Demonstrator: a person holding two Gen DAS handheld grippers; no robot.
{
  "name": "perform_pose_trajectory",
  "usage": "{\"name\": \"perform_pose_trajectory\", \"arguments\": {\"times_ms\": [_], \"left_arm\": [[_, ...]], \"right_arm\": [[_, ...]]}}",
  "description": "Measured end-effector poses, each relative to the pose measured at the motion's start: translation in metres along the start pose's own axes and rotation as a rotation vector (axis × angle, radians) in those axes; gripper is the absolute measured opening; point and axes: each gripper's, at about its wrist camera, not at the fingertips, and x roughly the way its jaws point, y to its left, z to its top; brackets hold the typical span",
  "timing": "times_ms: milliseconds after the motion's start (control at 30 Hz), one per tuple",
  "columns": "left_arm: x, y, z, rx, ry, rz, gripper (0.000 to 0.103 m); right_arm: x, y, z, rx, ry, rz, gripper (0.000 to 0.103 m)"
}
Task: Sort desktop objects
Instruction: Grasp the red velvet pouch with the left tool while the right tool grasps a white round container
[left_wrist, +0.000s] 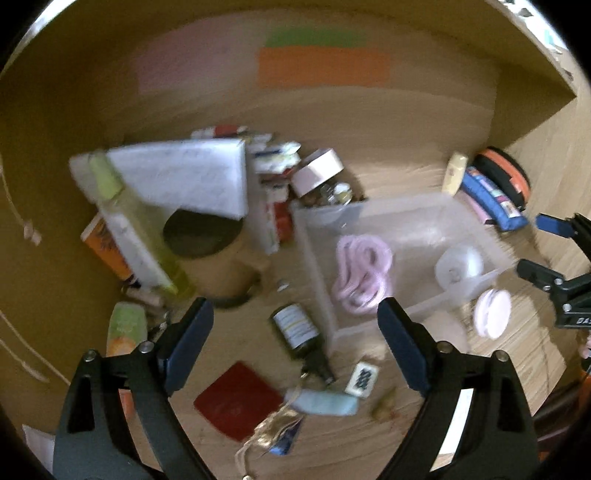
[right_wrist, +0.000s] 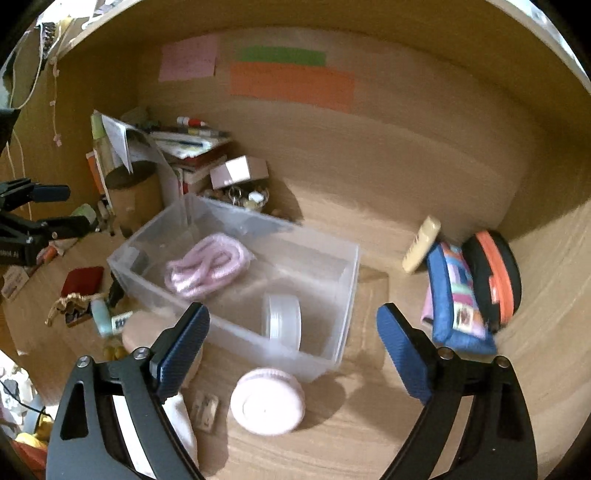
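Note:
A clear plastic bin (right_wrist: 347, 266) (left_wrist: 317, 280) sits mid-desk. It holds a coiled pink cord (right_wrist: 207, 269) (left_wrist: 362, 273) and a clear round container (right_wrist: 282, 319) (left_wrist: 458, 264). A pink round case (right_wrist: 267, 400) (left_wrist: 493, 317) lies on the desk just outside the bin's near wall. My right gripper (right_wrist: 293, 347) is open and empty above that case. My left gripper (left_wrist: 295, 347) is open and empty over a dark glass bottle (left_wrist: 301, 336), with a red card (left_wrist: 238, 398), a light-blue tube (left_wrist: 325, 402) and a small eraser (left_wrist: 364, 380) nearby.
A blue pouch (right_wrist: 456, 306), an orange-and-black case (right_wrist: 495, 277) and a cream tube (right_wrist: 421, 243) lie at the right. A cardboard cup (right_wrist: 135, 195), stacked books (right_wrist: 192, 147) and a jar of trinkets (right_wrist: 243, 184) crowd the back left. Sticky notes (right_wrist: 291, 83) hang on the back wall.

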Motion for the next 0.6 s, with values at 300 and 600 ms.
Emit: {"name": "perform_pose_trajectory", "arguments": {"times_ms": [300,600], "left_arm": [[0.033,0.048,-0.049,-0.12,0.156,0.022,0.091],[0.065,0.063,-0.09,-0.222,0.283,-0.034,0.091]], "right_arm": [[0.016,-0.006,-0.033,0.084,0.084,0.009,0.091],[0.044,-0.016,-0.059,0.188,0.192,0.054,0.091]]}}
